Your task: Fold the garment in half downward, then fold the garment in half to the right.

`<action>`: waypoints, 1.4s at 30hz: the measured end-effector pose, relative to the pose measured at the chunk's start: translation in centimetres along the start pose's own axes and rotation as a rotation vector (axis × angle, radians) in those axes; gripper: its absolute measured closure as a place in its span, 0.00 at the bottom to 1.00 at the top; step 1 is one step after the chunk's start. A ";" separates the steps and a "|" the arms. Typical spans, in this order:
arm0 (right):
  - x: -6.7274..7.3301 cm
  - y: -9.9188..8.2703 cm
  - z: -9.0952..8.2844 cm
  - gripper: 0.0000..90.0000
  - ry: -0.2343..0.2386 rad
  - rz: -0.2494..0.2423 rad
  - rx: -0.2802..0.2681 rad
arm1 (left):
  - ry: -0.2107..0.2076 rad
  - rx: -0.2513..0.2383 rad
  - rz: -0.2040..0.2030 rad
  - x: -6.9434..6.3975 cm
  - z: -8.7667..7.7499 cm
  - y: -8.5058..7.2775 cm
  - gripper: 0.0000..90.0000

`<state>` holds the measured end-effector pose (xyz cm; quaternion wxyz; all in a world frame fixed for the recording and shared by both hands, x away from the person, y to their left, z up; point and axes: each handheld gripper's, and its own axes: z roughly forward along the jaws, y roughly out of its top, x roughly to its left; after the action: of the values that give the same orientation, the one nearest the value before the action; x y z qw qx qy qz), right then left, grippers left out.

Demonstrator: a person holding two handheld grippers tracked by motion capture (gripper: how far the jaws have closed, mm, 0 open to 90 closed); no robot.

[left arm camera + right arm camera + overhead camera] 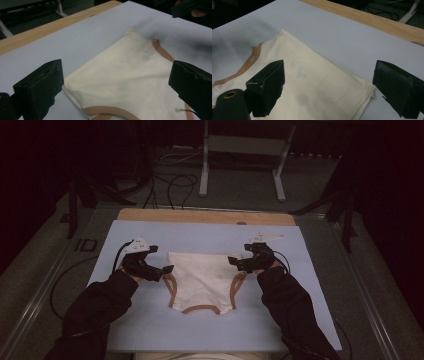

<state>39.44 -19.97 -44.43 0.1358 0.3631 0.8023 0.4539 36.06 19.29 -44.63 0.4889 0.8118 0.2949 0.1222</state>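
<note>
Both grippers, left (pixel 161 269) & right (pixel 236 261), gape wide, empty, over the cream briefs (pixel 202 281); a careless dip could rumple the flat fabric.

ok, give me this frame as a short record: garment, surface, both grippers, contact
garment: cream underwear with tan-brown trim, lying flat, folded edge away from the person
surface: pale blue sheet over a wooden table
left gripper: open, above the garment's left edge, nothing between its fingers
right gripper: open, above the garment's right edge, nothing between its fingers
contact: neither gripper holds the cloth
floor beyond the table: cables, white stand legs
</note>
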 end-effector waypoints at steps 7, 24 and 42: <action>1.0 -1.3 -0.1 0.12 0.035 -0.013 0.009 | -0.041 0.006 0.079 -1.9 0.1 -1.6 0.01; 2.3 -2.1 0.3 0.12 0.064 -0.041 0.005 | -0.053 0.007 0.158 -4.5 0.2 -3.3 0.01; 4.8 2.6 3.1 0.12 0.124 -0.112 -0.009 | -0.110 0.076 0.202 -5.7 0.4 -3.6 0.01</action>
<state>38.96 -13.76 -43.46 0.1126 0.2881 0.8263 0.4707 30.47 16.84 -47.41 0.4586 0.8607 0.1888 0.1150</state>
